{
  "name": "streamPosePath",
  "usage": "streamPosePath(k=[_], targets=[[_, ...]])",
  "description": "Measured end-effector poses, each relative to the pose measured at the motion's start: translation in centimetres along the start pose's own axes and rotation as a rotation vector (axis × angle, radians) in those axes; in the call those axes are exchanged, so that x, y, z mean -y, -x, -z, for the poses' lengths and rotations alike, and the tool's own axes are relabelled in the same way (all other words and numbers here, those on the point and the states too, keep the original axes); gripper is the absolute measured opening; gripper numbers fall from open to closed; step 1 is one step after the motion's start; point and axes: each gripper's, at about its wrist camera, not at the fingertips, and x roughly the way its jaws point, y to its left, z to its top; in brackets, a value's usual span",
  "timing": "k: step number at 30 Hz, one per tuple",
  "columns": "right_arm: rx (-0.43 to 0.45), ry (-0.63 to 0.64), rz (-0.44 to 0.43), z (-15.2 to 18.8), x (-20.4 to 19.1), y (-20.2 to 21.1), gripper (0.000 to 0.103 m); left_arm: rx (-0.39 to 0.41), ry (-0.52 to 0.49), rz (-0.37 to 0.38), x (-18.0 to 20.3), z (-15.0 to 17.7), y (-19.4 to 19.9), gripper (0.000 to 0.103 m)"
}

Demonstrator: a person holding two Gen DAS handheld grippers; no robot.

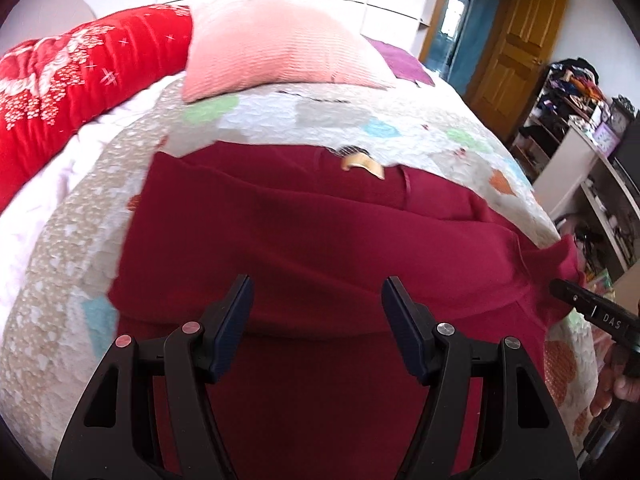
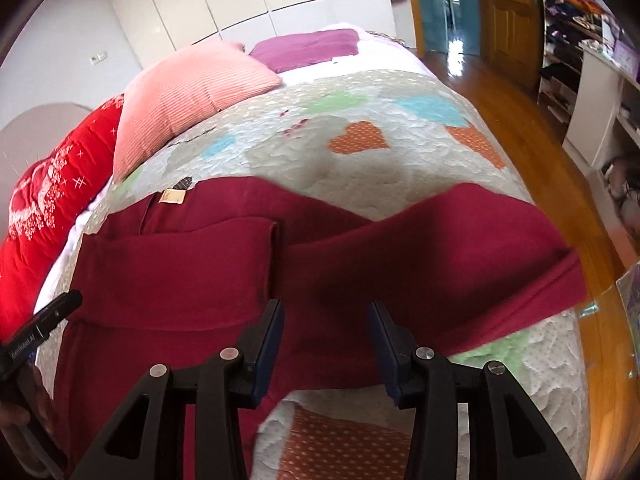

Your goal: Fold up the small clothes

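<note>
A dark red knit garment [image 1: 320, 232] lies spread on the quilted bed, with a tan label [image 1: 362, 164] at its far edge. One sleeve is folded across the body; the other sleeve [image 2: 460, 240] stretches out to the right. My left gripper [image 1: 318, 308] is open and empty, just above the garment's near part. My right gripper [image 2: 326, 328] is open and empty over the base of the outstretched sleeve. The right gripper's tip [image 1: 588, 304] shows in the left wrist view at the sleeve cuff. The left gripper's tip [image 2: 44, 324] shows at the left of the right wrist view.
The bed has a pale quilt [image 2: 360, 168] with coloured hearts. A pink pillow [image 1: 280, 44], a red blanket [image 1: 72, 76] and a purple cloth [image 2: 312, 48] lie at its far end. Cluttered shelves [image 1: 576, 120] and wooden floor [image 2: 560, 184] are on the right.
</note>
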Motion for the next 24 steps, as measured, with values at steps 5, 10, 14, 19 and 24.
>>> streamPosePath(k=[5,10,14,19,24], targets=[[0.013,-0.027,0.005,0.1,0.6,0.4,0.042,-0.065,-0.016,0.031,1.9,1.0,-1.9,0.066],[-0.001,-0.102,0.008,-0.2,2.9,0.2,0.042,-0.063,-0.067,0.000,2.7,1.8,-2.7,0.066],[0.020,-0.197,0.028,-1.6,6.9,1.3,0.042,-0.063,-0.058,0.008,2.5,1.8,-2.9,0.066],[0.016,-0.349,0.085,-3.2,13.8,2.1,0.045,-0.061,-0.060,0.011,2.5,1.8,-3.0,0.066],[-0.033,-0.512,0.113,-3.7,20.3,0.8,0.045,-0.058,-0.068,0.003,2.7,1.9,-3.1,0.067]])
